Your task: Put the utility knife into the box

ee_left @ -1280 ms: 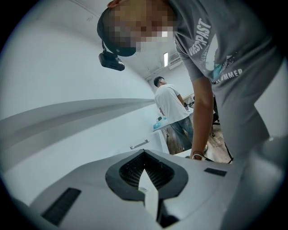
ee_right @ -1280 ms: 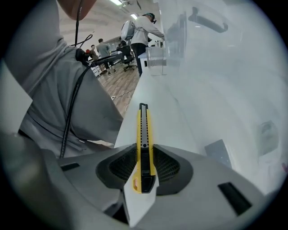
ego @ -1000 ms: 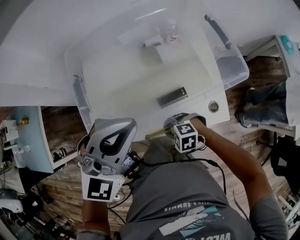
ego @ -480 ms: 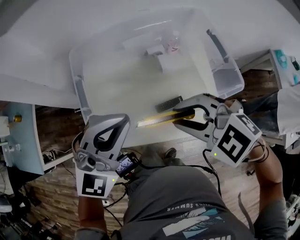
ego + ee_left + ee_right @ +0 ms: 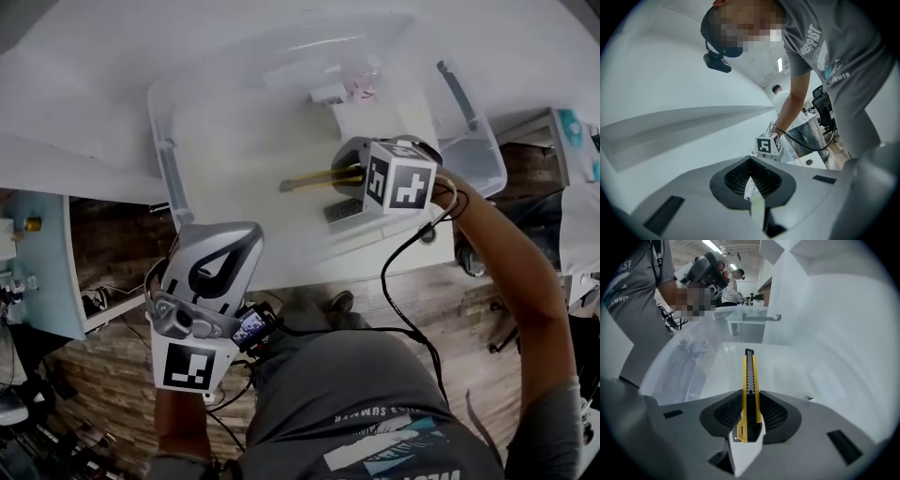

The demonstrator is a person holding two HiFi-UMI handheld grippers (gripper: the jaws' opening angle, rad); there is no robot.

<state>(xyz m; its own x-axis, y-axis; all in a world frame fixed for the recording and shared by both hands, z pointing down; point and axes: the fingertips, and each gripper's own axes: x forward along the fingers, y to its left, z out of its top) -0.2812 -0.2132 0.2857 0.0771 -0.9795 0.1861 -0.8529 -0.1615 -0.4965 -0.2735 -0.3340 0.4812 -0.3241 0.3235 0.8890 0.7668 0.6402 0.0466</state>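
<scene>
A clear plastic box (image 5: 169, 169) stands on the white table (image 5: 75, 103). My right gripper (image 5: 349, 173) is over the box's near right part, shut on a yellow utility knife (image 5: 309, 179) whose free end points left above the box floor. In the right gripper view the knife (image 5: 749, 380) sticks straight out from between the pads of the right gripper (image 5: 749, 413), with the box wall (image 5: 693, 362) beyond. My left gripper (image 5: 225, 242) is held at the table's front edge, left of the person's body, jaws together and holding nothing. The left gripper (image 5: 752, 180) faces the table.
Small white and pinkish items (image 5: 342, 91) lie at the box's far end. A dark flat item (image 5: 342, 209) lies just below the right gripper. A round grommet (image 5: 428, 234) sits in the table near its front right. A light blue cabinet (image 5: 42, 272) stands at left.
The right gripper has carried the knife from the table's front edge up and over the box. The left gripper has stayed where it was.
</scene>
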